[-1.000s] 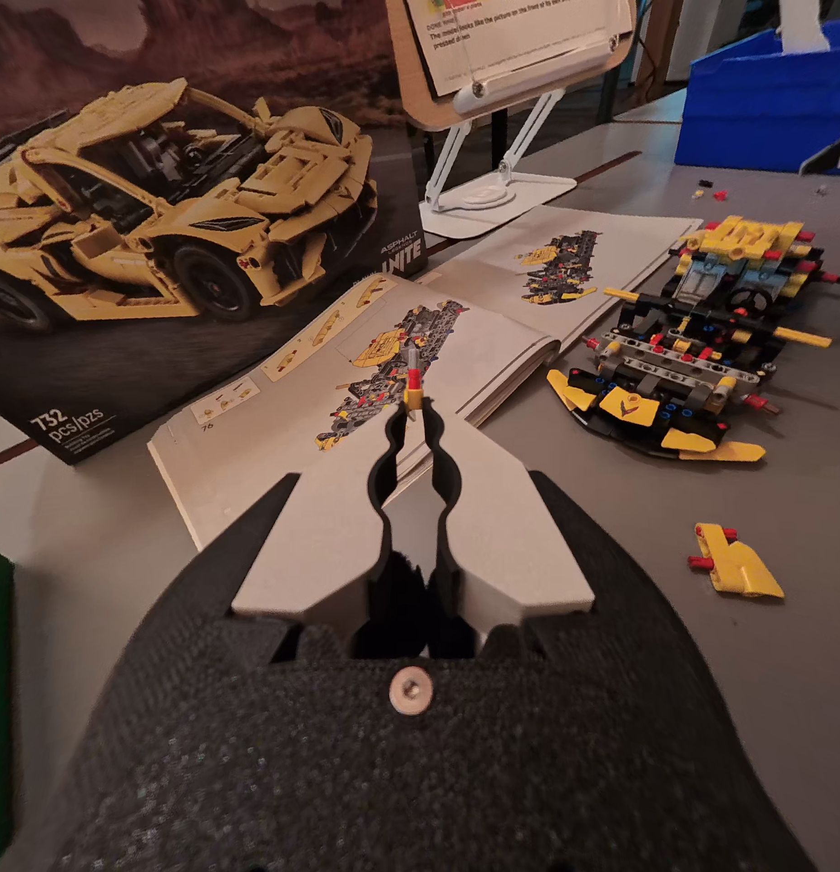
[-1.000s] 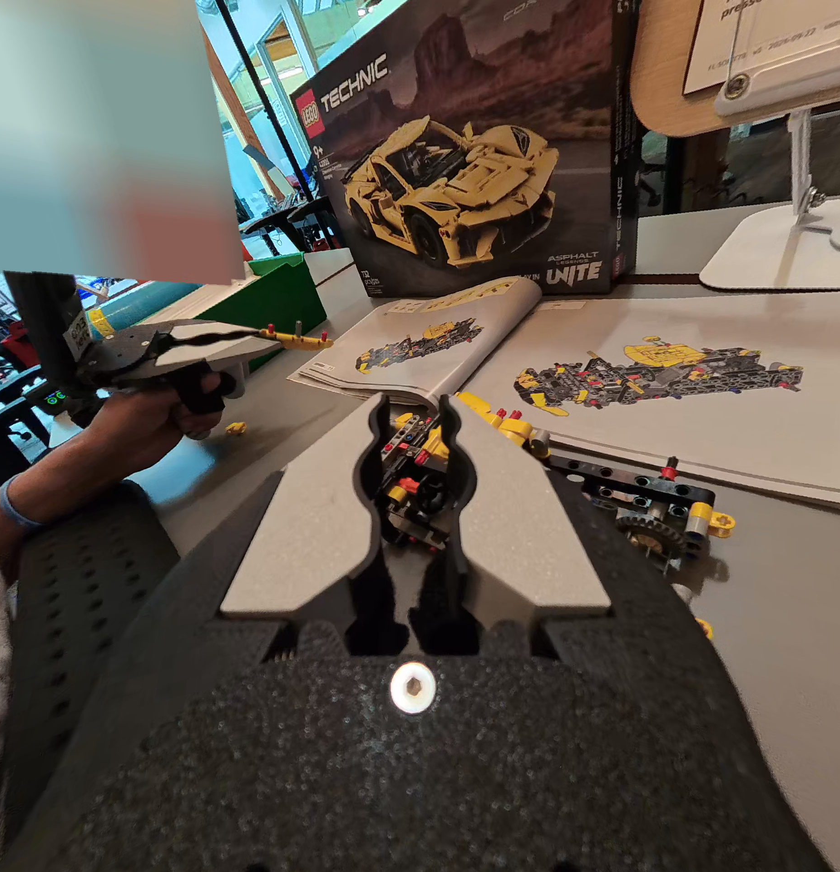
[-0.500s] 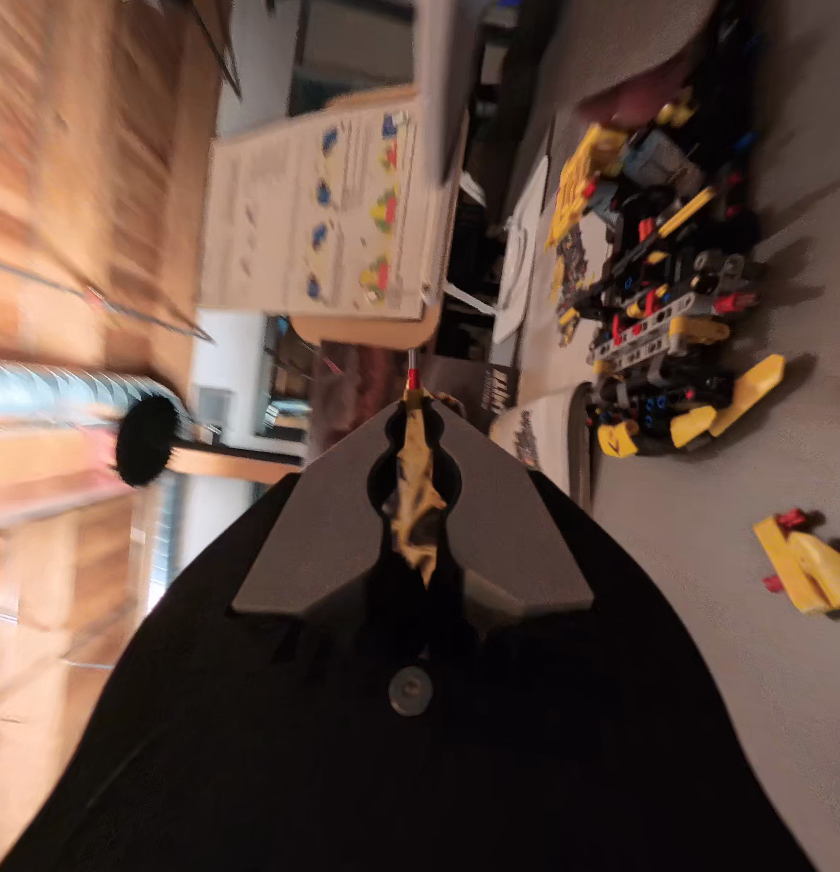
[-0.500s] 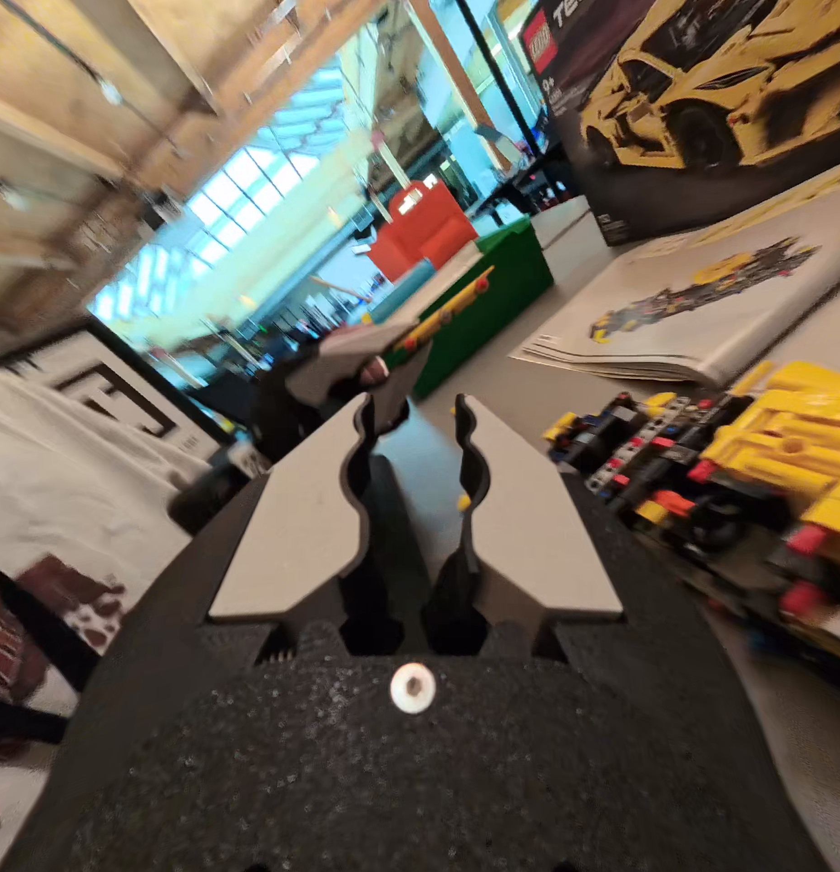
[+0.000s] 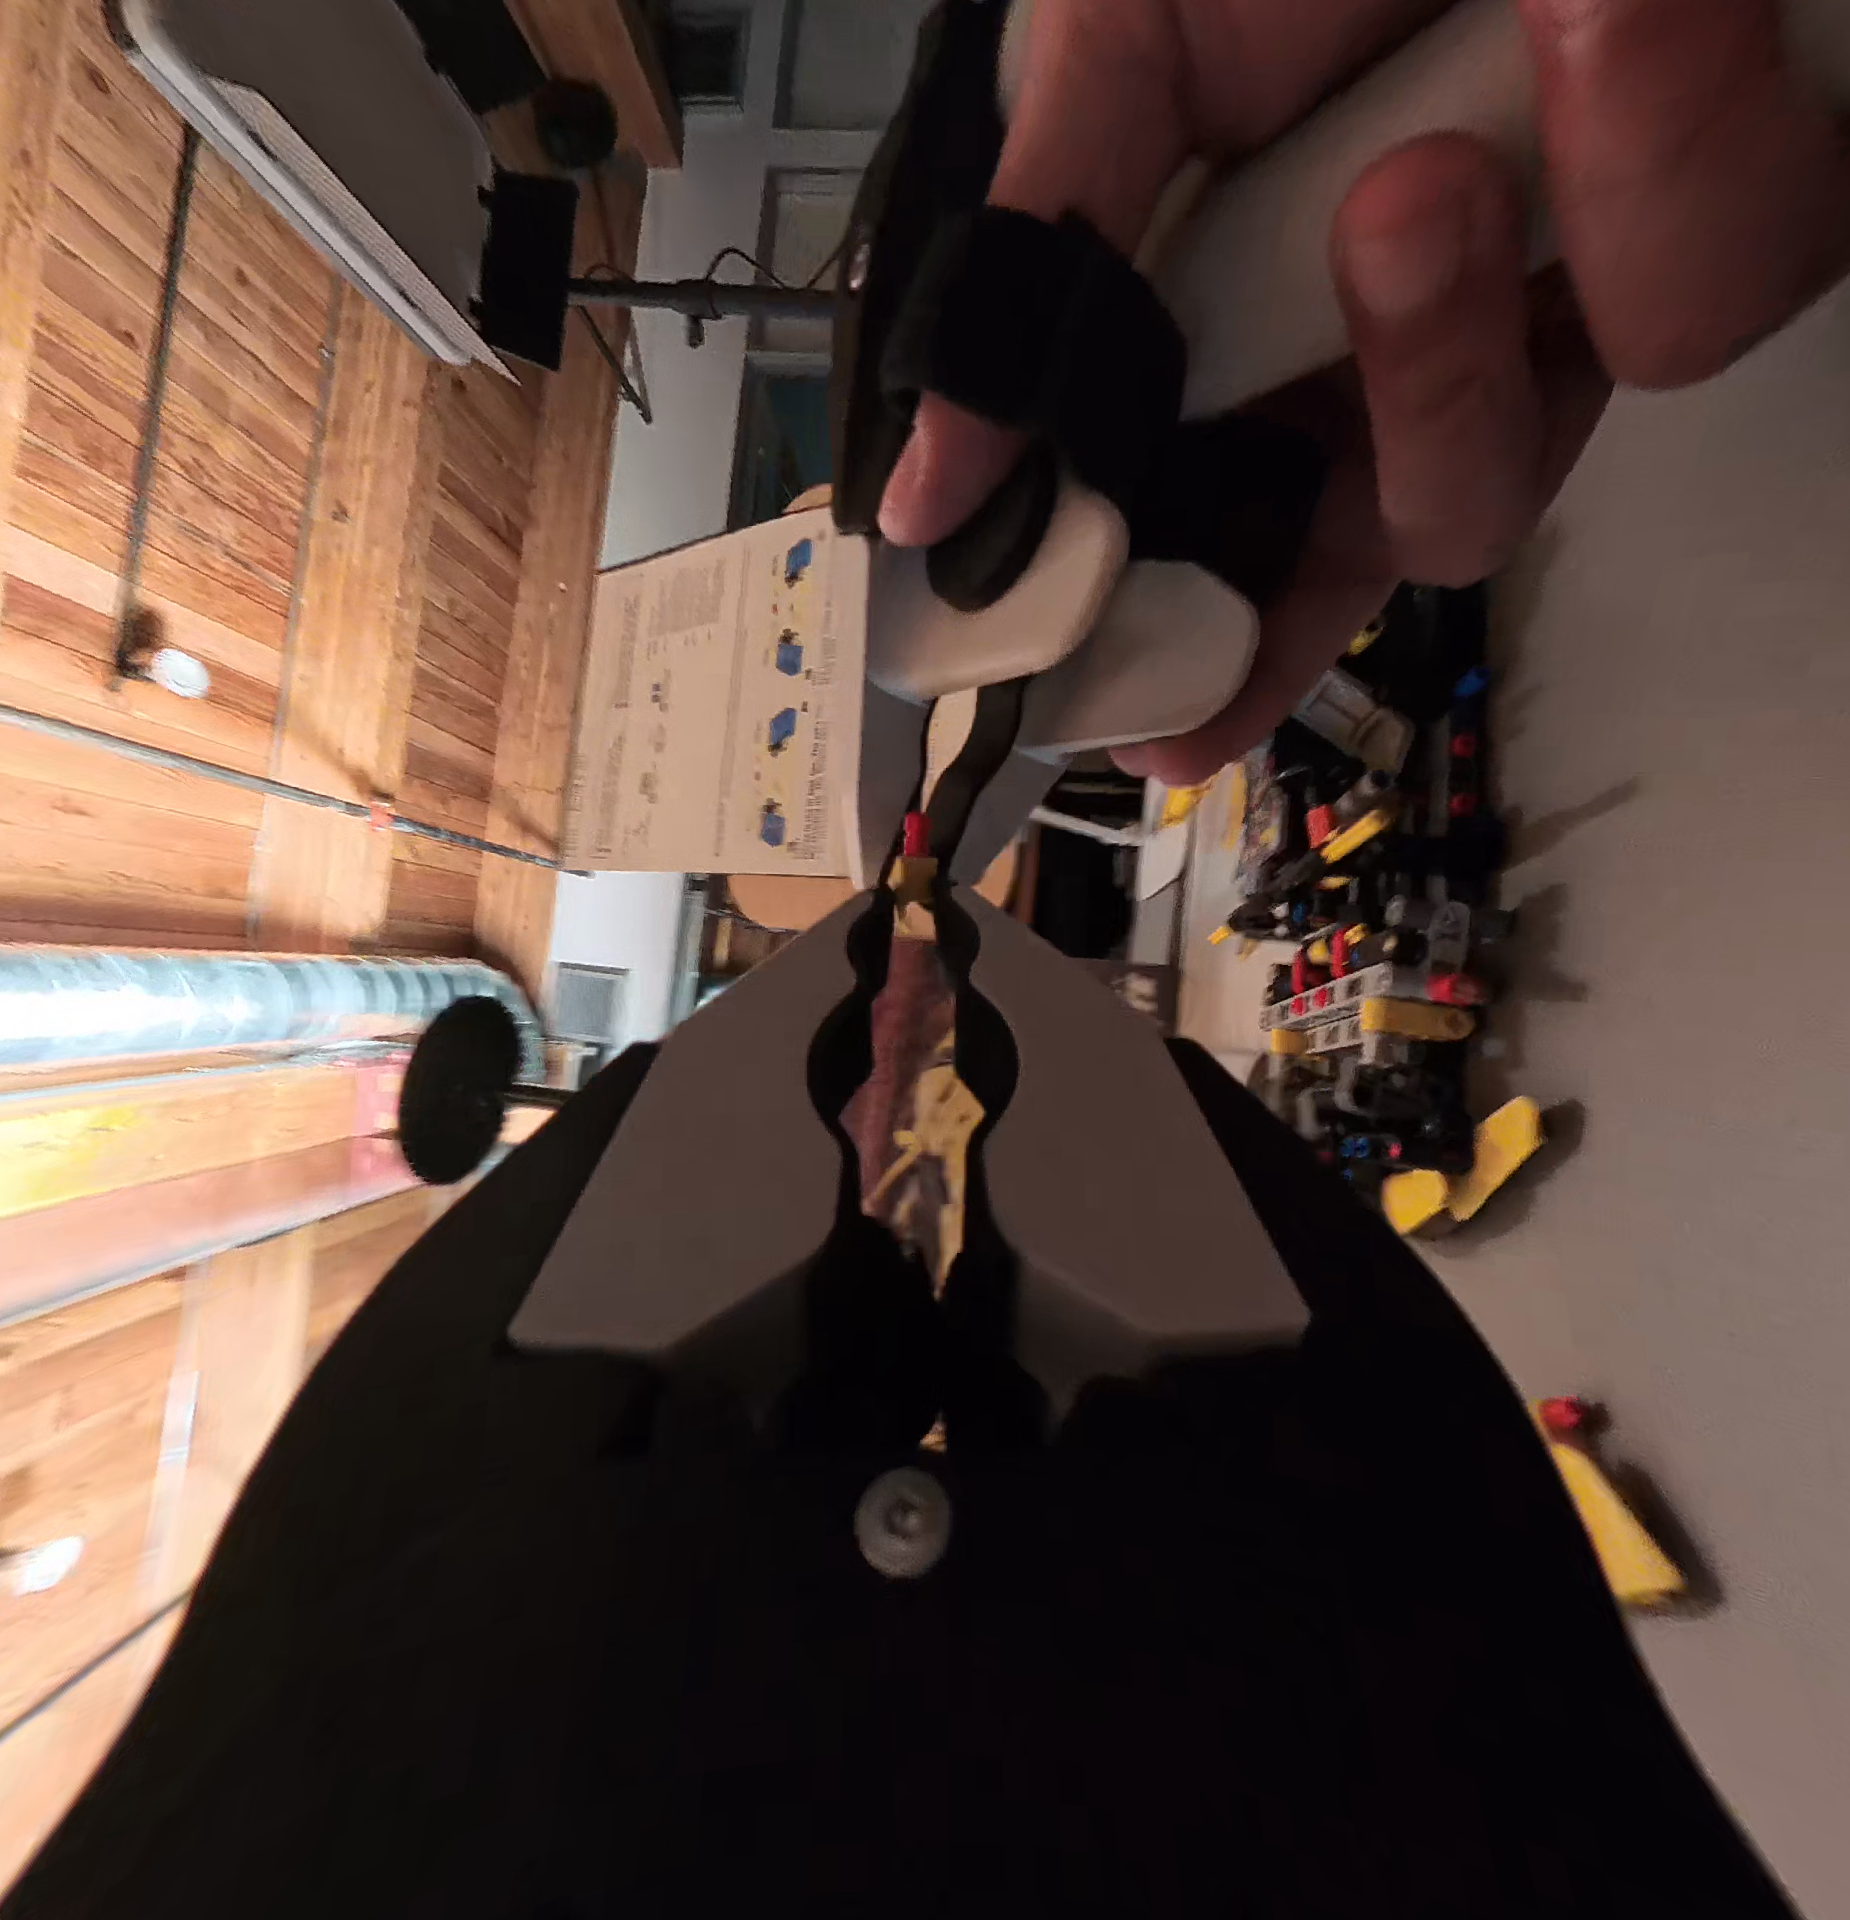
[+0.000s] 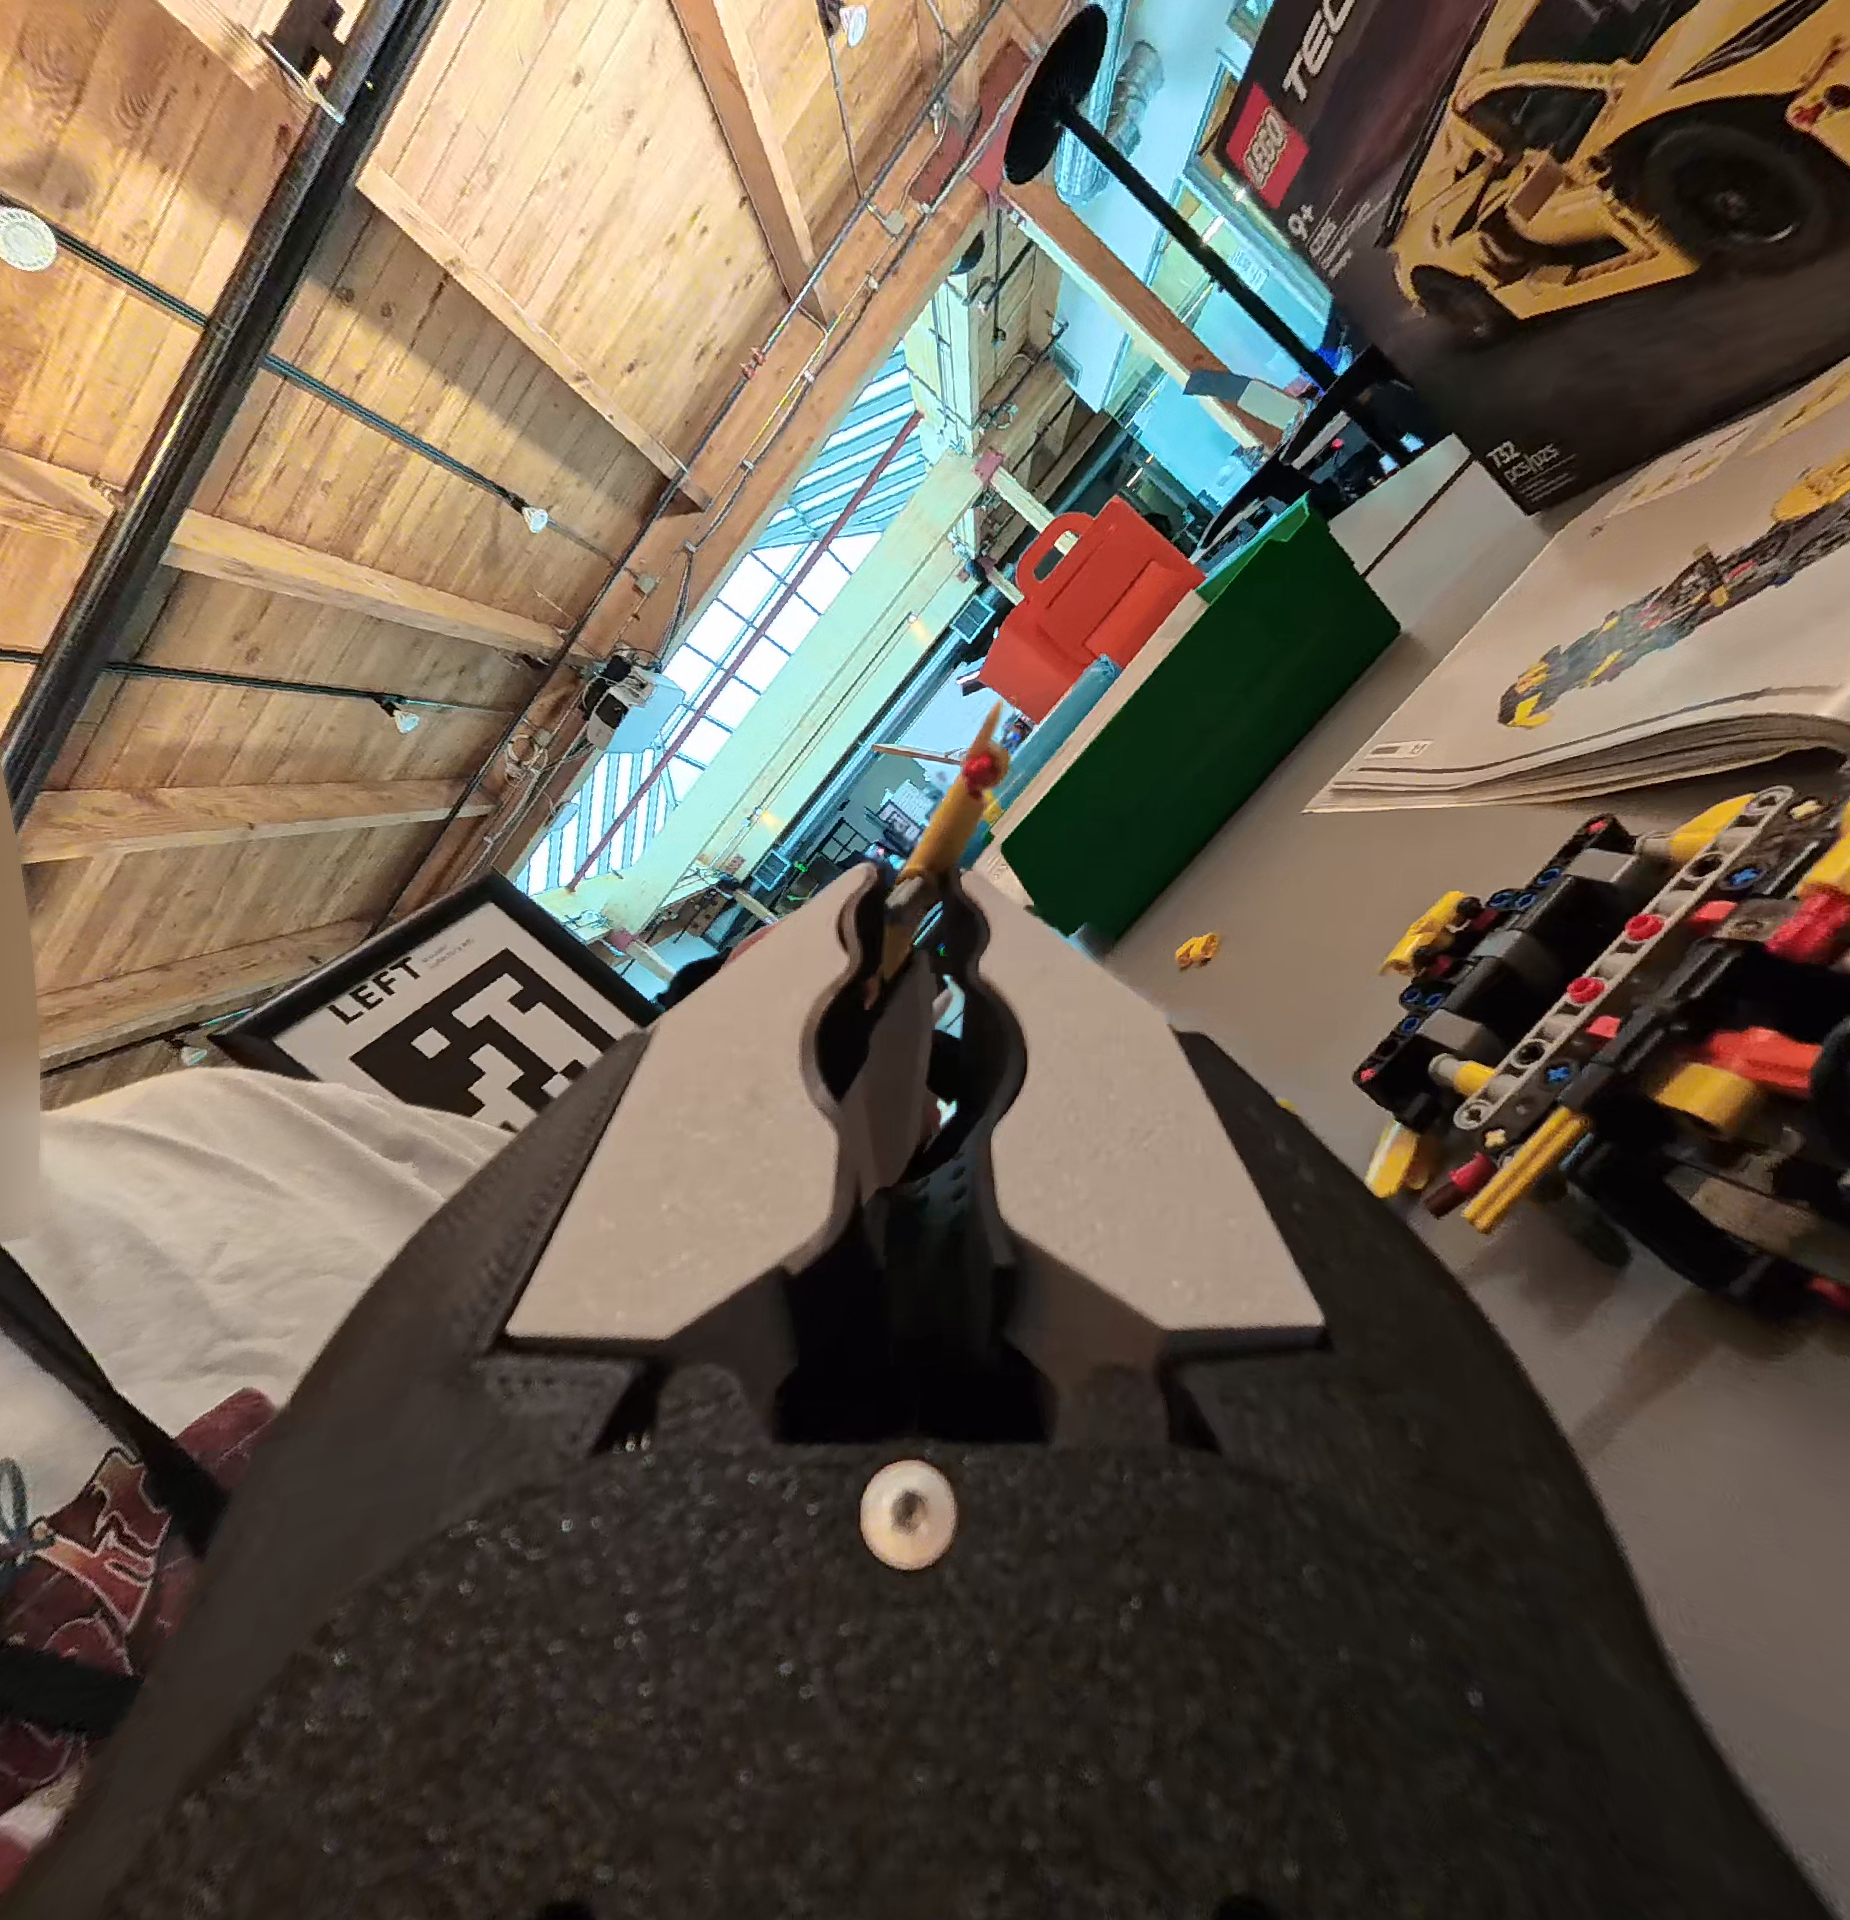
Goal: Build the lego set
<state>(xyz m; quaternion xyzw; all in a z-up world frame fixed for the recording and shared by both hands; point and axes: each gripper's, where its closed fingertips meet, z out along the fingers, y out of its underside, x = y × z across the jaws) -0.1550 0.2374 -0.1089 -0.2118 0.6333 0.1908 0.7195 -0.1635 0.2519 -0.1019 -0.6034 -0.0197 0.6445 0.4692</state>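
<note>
While L gripper (image 5: 916,899) pinches yellow axle (image 5: 913,871), R view adds green bin (image 6: 1201,727)

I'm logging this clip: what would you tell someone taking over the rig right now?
Left hand-held gripper: shut on a slim yellow piece with a red pin, held in the air.
Right hand-held gripper: tip to tip with the left one, its fingers either side of that piece; whether it grips is unclear.
Part-built car sits on the table beside the open instruction book. A loose yellow panel lies apart from it.
Done: the chassis is largely assembled.
Left: fit the held piece and the panel, then follow the book.
</note>
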